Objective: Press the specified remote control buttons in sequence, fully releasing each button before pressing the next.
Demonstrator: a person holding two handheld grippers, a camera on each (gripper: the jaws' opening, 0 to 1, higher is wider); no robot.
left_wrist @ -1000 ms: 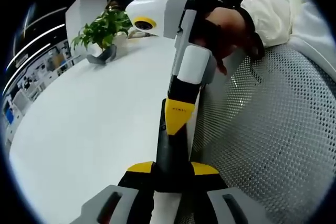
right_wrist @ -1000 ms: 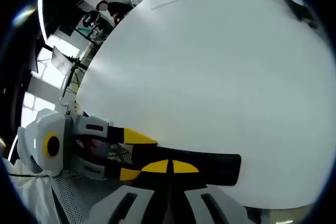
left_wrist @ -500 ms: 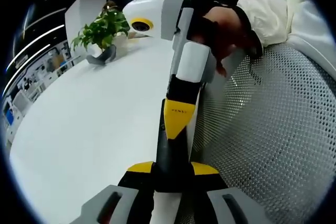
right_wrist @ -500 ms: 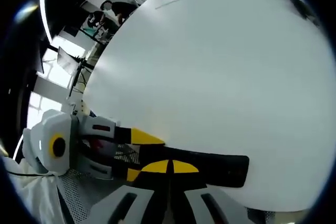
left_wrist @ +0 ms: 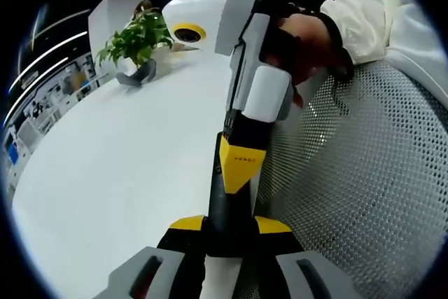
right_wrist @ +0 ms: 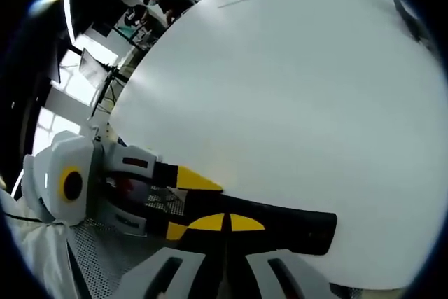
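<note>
Broad bare white worktop (right_wrist: 301, 103) is seen beyond the black remote (right_wrist: 280, 225); open passage there. Beside the remote, the mesh chair (left_wrist: 364, 173) edges the worktop. A potted plant (left_wrist: 136, 47) stands far beyond the remote, well apart.

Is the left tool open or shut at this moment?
Shut on the slim black remote control. In the left gripper view, the left tool has its yellow-tipped jaws pressed against both sides of it.

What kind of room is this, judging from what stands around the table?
Probably an open office or lab: a large white table, a potted plant at its far end, a white mesh chair beside it, and people at desks near bright windows behind.
</note>
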